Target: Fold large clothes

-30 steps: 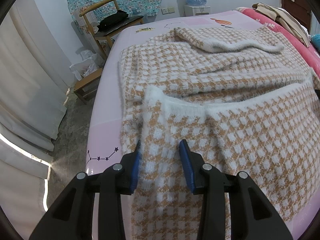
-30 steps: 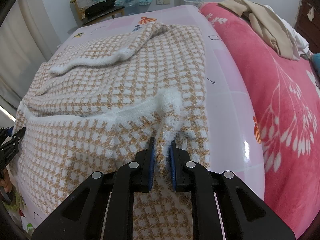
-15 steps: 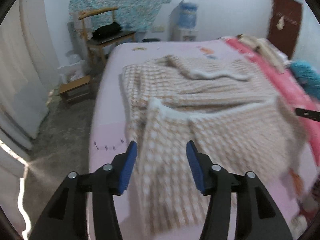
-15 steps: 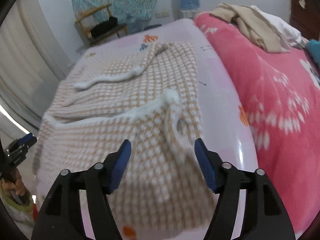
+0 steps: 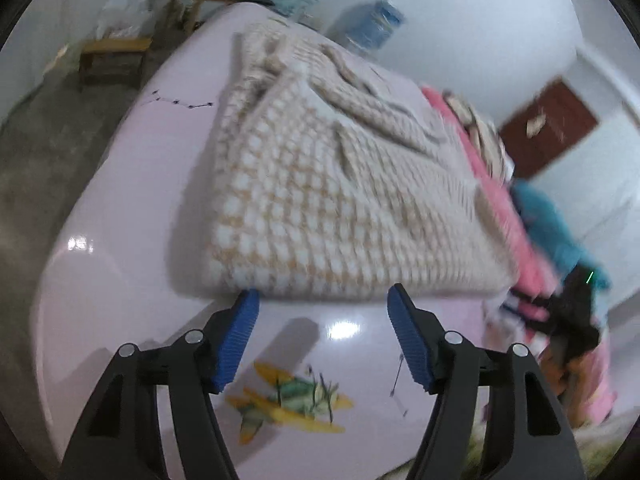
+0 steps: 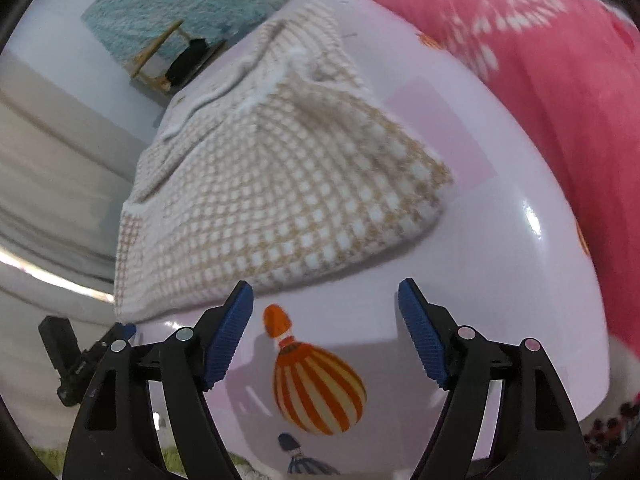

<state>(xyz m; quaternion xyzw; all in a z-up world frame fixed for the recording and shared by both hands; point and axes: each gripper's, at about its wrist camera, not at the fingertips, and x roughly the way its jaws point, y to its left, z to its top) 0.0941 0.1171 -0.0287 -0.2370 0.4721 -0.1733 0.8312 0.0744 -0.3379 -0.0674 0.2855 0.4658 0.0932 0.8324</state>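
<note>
A large tan-and-white checked knit garment [image 5: 328, 184] lies folded over itself on the pale pink bed sheet [image 5: 120, 208]. Its folded near edge runs just beyond my left gripper [image 5: 322, 300], whose jaws are opening with only bare sheet between them. In the right wrist view the same garment [image 6: 280, 200] lies a little beyond my right gripper [image 6: 325, 294]. Its jaws are opening too, over an orange balloon print [image 6: 318, 388], with nothing held. The left gripper [image 6: 100, 344] shows at the lower left of the right wrist view.
A pink flowered blanket [image 6: 520, 40] covers the bed's right side, with beige clothes [image 5: 476, 128] and a teal item [image 5: 552, 232] on it. A wooden chair [image 6: 168, 60] with a black item, a low stool [image 5: 112, 60] and a water bottle [image 5: 372, 28] stand past the bed's far end.
Both grippers let go of the garment's white-trimmed edge, opened wide and pulled back to the near end of the bed. The garment now lies folded and both views have tilted.
</note>
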